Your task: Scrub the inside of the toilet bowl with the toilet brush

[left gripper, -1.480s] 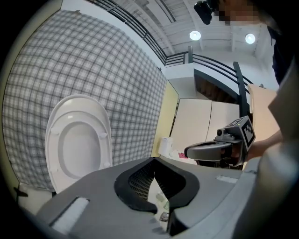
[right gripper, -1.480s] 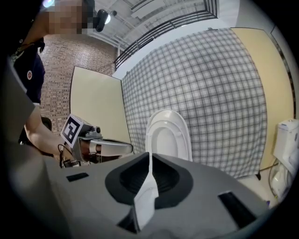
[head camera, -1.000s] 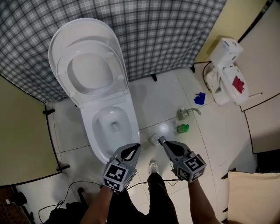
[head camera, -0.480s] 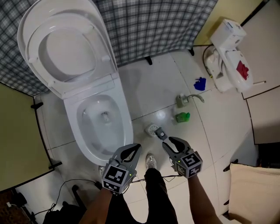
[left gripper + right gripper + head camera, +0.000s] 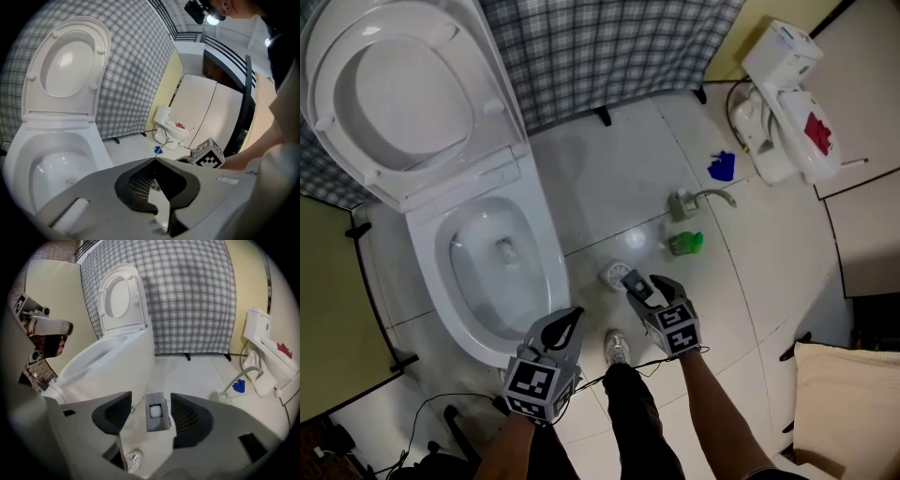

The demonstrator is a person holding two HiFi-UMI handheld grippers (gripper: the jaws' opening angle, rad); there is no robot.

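Trouser leg, dark, and a pale shoe stand at six o'clock in the head view, on a white tiled floor. Between six and seven o'clock the left gripper points at the near rim of the toilet bowl. Its own view shows its fingertips meeting, holding nothing.

Close to centre, toward five o'clock, the right gripper angles down at the floor. Its jaws have just been opening and stand wide, one on each side of the grey handle top of the toilet brush. There is a gap on both sides, so the pads are clear of the handle. The brush stands upright in a round white holder on the floor, just beside the bowl on its four o'clock side.

The white bowl fills nine o'clock, with its seat and lid raised toward ten o'clock. At three o'clock lies a green bottle. Just beyond it is a pale container with a curved tube, then a small blue object at two o'clock.

A grey plaid curtain hangs at twelve o'clock behind the toilet. Farther out at two o'clock sits a second white toilet bearing a red mark.
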